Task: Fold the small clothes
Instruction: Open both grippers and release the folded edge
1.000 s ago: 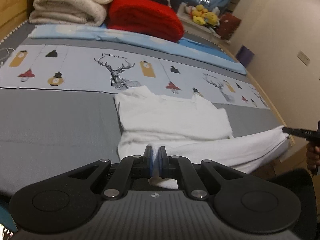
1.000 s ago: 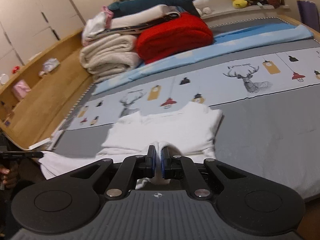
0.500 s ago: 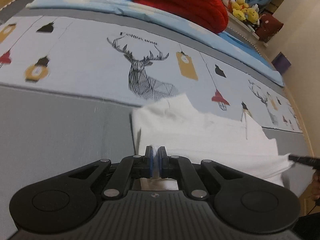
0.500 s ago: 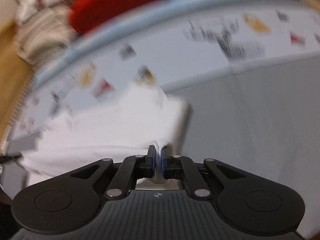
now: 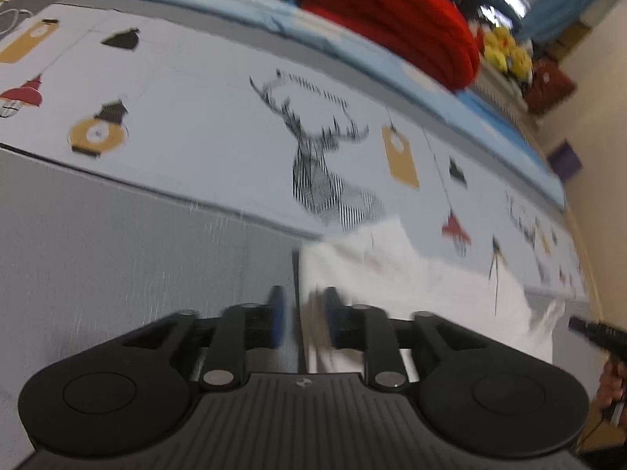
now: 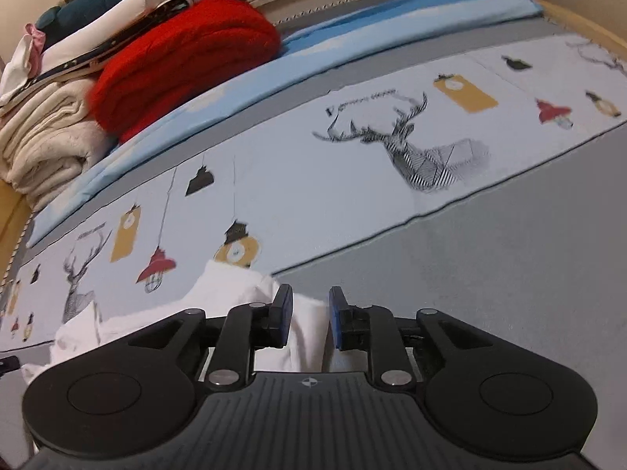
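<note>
A white garment [image 5: 415, 286] lies folded on the grey and deer-print bed cover [image 5: 117, 235]. My left gripper [image 5: 303, 317] hangs low over the garment's left edge. Its jaws are opening, the cloth edge lies loose between them, and the view is blurred. In the right wrist view the same garment [image 6: 219, 305] sits at lower left. My right gripper [image 6: 309, 317] is over its right edge, jaws opening, with a white fold between the blue pads and a gap beside it. The right gripper's tip [image 5: 591, 331] shows at the left view's far right, held by a hand [image 5: 613, 380].
At the head of the bed are a folded red blanket [image 6: 184, 62], cream blankets [image 6: 47, 137] and a light blue sheet [image 6: 352, 35]. Yellow plush toys [image 5: 505, 49] sit on a ledge. A wooden bed rim [image 6: 584, 19] runs along the far side.
Both grippers carried the garment's near edge forward and down onto its far half. They were shut on the cloth in the earlier frames, and their jaws have now parted.
</note>
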A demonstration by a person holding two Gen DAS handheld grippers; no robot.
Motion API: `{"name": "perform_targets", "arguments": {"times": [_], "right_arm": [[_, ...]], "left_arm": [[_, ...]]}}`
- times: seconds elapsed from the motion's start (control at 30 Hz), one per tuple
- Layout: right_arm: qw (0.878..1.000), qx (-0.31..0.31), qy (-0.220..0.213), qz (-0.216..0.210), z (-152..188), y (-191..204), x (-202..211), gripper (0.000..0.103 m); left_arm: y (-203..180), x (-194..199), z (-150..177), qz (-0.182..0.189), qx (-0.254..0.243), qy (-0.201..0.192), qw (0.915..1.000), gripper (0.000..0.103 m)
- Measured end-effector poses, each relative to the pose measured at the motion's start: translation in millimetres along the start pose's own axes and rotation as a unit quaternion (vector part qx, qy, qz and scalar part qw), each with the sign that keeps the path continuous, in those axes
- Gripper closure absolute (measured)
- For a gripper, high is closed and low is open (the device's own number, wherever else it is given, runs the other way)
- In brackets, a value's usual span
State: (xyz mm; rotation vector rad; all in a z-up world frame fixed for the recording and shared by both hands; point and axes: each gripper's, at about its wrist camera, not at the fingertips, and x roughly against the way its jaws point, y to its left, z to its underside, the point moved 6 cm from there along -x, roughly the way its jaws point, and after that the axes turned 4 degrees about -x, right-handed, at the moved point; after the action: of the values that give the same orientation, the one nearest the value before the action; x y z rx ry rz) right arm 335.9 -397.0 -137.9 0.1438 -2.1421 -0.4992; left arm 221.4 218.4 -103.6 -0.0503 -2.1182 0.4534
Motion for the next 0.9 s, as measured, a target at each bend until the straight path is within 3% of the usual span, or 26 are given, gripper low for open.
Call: {"name": "perform_targets", "arguments": {"times": [0.03, 0.17, 0.33, 0.6, 0.9], "right_arm": [[1.000, 0.012, 0.006, 0.001, 4.3, 1.0, 0.3, 0.081], [0.999, 0.031, 0.025, 0.005, 17.0, 4.9, 3.4, 0.080], [0.998, 0.046, 0.031, 0.012, 25.6, 15.9, 2.7, 0.079], [0.995, 0.085, 0.041, 0.041, 22.0, 27.8, -20.7, 0.079], [0.994, 0.089, 0.040, 0.040, 7.9, 38.1, -45.1, 0.079]], "left_arm": [[-2.3, 0.4, 4.4, -0.002, -0.009, 0.006, 0.9999, 0.063], [-13.6, -4.2, 22.3, -0.002, -0.028, 0.034, 0.9990, 0.057], [-26.5, -13.0, 32.4, -0.016, -0.051, 0.047, 0.9974, 0.057], [-33.4, -35.9, 20.1, -0.056, -0.065, 0.043, 0.9954, 0.057], [-45.3, -52.6, -10.2, -0.051, -0.052, 0.002, 0.9973, 0.058]]}}
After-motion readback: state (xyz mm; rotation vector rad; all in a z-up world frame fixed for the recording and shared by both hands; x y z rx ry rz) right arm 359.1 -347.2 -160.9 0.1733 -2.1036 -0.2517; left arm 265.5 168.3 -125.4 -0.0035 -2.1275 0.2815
